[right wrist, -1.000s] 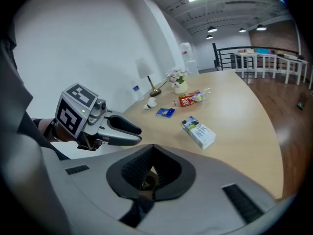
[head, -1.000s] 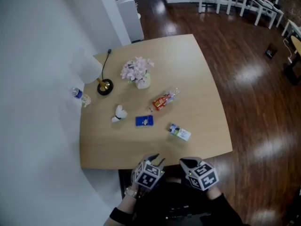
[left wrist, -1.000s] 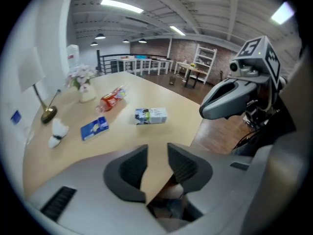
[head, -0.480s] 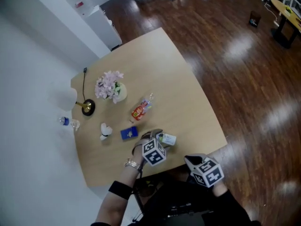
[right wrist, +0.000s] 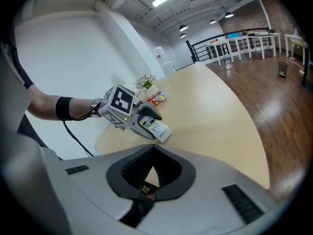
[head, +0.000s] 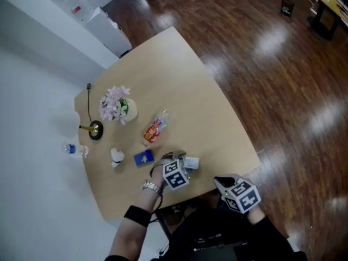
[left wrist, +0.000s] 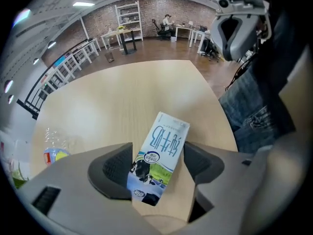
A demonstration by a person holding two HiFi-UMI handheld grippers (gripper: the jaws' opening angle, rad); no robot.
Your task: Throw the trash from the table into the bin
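The pick-up step is judged to be in hand: the left gripper is pointed down at the table, and its fingers are being closed with the milk carton lying flat between them, not yet clamped. The right gripper is held with fingers together and empty, the carton well beyond its tips. Closure across the carton's long sides is called for before lifting.
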